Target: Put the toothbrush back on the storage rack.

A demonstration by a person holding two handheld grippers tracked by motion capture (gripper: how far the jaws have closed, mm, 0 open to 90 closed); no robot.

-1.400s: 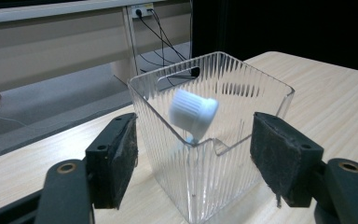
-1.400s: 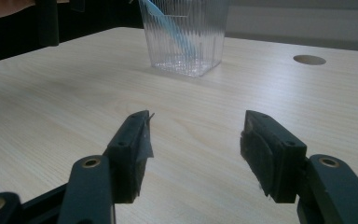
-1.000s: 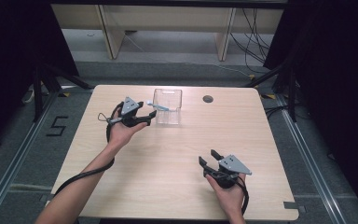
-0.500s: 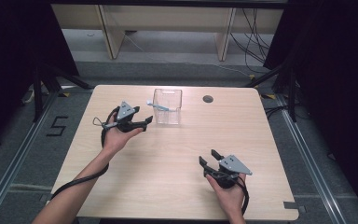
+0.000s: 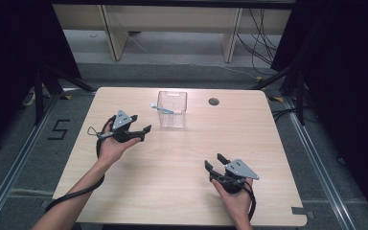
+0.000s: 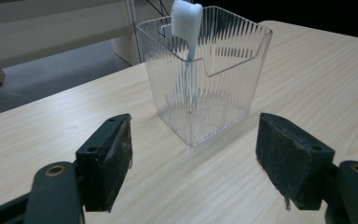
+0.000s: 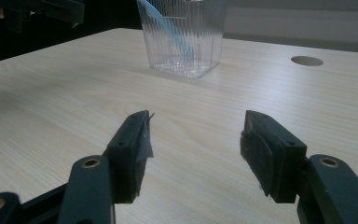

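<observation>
A clear ribbed plastic box point(image 5: 172, 109) stands upright at the back middle of the table. A light blue toothbrush point(image 5: 162, 109) leans inside it, its white head over the left rim point(image 6: 186, 21); its blue handle point(image 7: 165, 30) shows through the wall. My left gripper point(image 5: 141, 130) hovers open just left of the box point(image 6: 205, 70), jaws wide apart and empty. My right gripper point(image 5: 212, 160) rests open near the front right, pointing towards the box point(image 7: 184, 35), nothing between its jaws.
The light wooden table point(image 5: 182, 158) has a round cable hole point(image 5: 213, 101) at the back right of the box. Cables trail from both grippers off the front edge. A metal rail and floor lie beyond the table's sides.
My left gripper has drawn back to the left and towards the front, away from the box. The toothbrush stays in the box. The right gripper has not moved.
</observation>
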